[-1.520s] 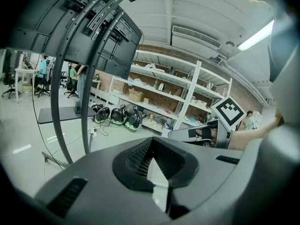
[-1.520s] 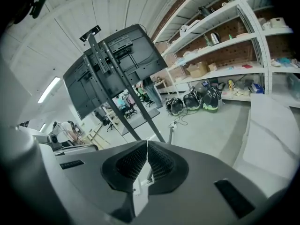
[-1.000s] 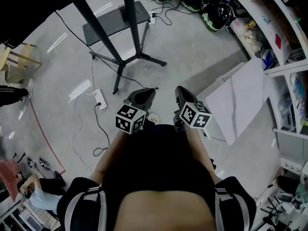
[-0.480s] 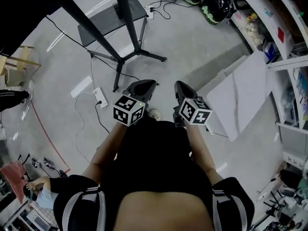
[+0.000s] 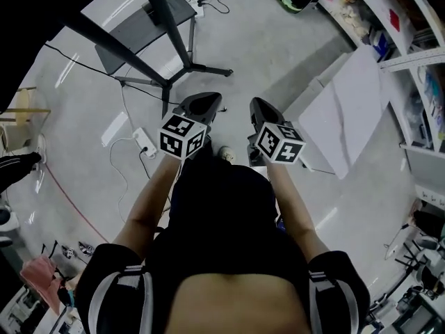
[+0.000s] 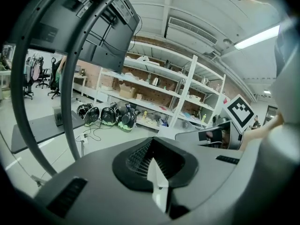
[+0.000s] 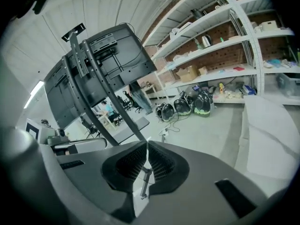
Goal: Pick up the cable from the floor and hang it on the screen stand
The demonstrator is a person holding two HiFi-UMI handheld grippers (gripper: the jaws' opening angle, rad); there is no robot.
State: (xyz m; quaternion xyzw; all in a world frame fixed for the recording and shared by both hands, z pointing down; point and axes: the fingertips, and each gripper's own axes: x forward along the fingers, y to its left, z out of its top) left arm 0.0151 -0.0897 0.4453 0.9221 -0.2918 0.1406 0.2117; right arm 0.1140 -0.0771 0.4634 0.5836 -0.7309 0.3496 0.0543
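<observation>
The person is standing on the grey floor (image 5: 264, 54) and holding both tools side by side at waist height, pointing forward. The left gripper (image 5: 201, 103) is keeping its fingers (image 6: 161, 184) pressed together with nothing between them, and the right gripper (image 5: 261, 106) is doing the same, its fingers (image 7: 143, 184) meeting along a thin seam and gripping nothing. A white cable (image 5: 115, 152) is lying loose on the floor to the person's left, running to a power strip (image 5: 144, 141), well apart from both tools. The screen stand (image 5: 167, 40) is rising ahead and to the left, its dark legs spreading over the floor and its screen (image 7: 108, 55) sitting high in both gripper views. Shelves (image 7: 220, 36) are lining the wall on the right, helmets (image 7: 187, 104) are resting on the floor below them, and a white panel (image 5: 348, 110) is lying near the person's right side
</observation>
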